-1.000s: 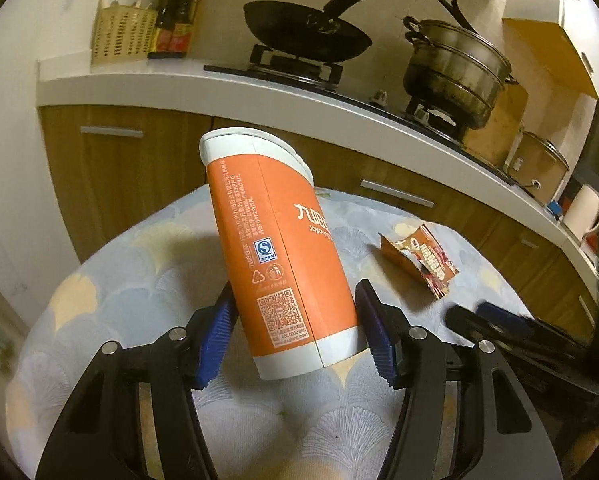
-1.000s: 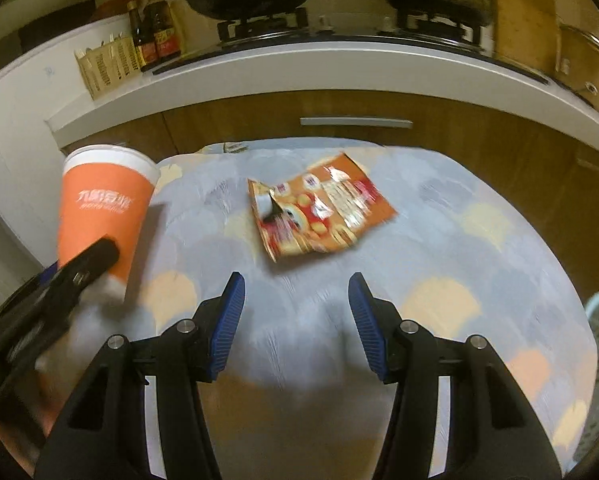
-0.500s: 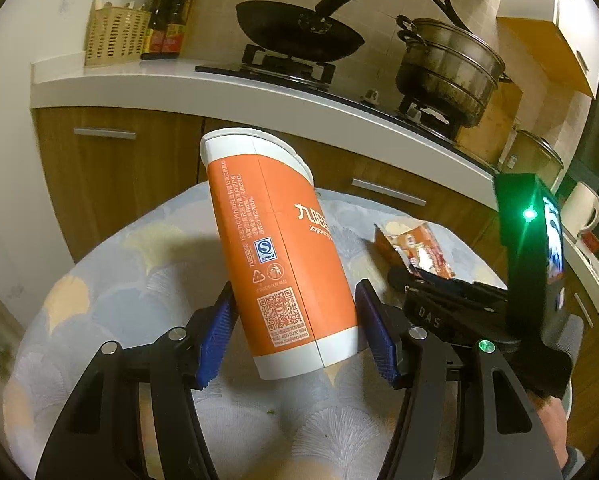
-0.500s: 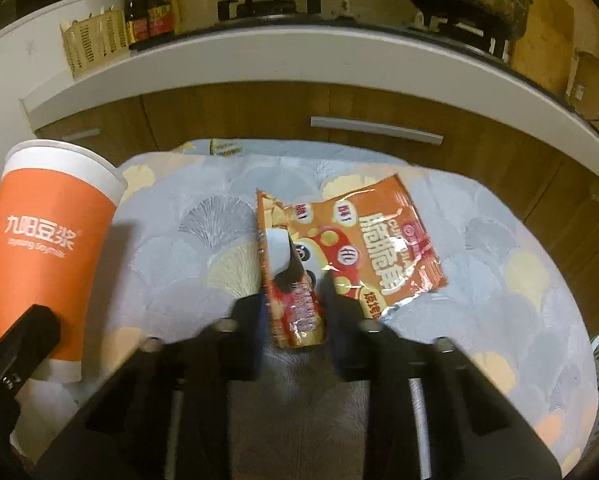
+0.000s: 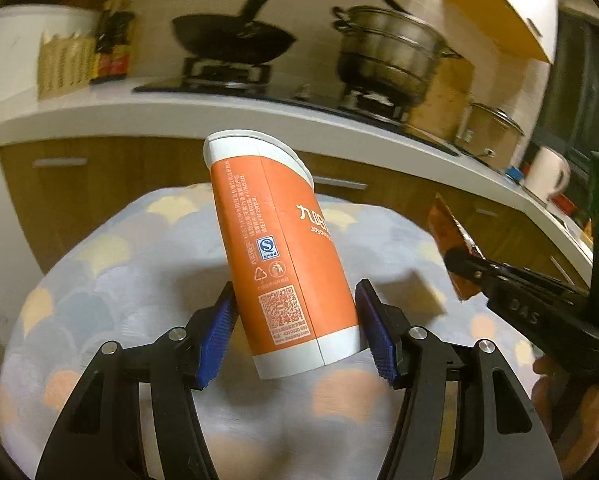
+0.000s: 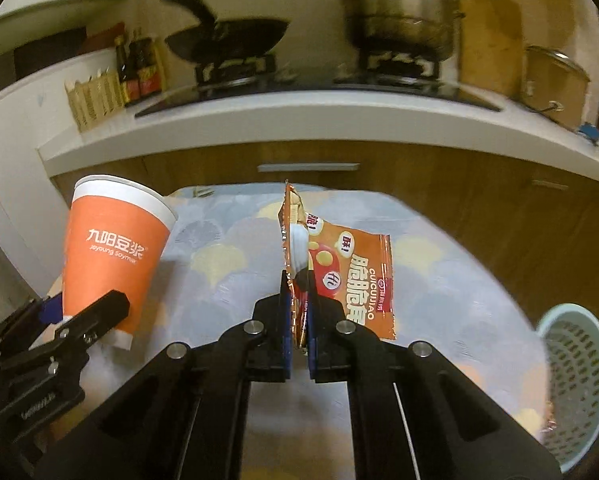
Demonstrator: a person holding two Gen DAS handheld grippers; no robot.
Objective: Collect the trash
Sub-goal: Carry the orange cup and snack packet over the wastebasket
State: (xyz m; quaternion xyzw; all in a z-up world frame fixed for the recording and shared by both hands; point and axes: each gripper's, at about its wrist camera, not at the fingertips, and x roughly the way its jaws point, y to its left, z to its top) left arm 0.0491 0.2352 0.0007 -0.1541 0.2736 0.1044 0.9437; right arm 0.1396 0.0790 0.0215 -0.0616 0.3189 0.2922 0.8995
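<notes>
1. Since the earlier frame, the wrapper [image 6: 341, 276] had left the table [image 6: 439, 276], pinched in the right gripper [image 6: 298, 308].
2. The left gripper [image 5: 295, 336] clamped the tilted cup [image 5: 283, 256] above the table.
3. Both seemed raised for the basket [image 6: 579, 392].

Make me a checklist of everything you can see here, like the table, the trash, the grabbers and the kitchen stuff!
Surface: round table covered with a pastel scallop-pattern cloth.
Job's things: orange paper cup, tilted, lifted off the cloth; snack wrapper, hanging on edge above the table; pale blue perforated basket beside the table's right edge.
Clutter: nothing seen on the cloth.
Grippers: left gripper shut on the cup's lower part; right gripper shut on the wrapper's lower edge.
Cables: nothing seen.
Surroundings: white counter with black wok and steel steamer pot on the stove, sauce bottles, wooden cabinets below.
</notes>
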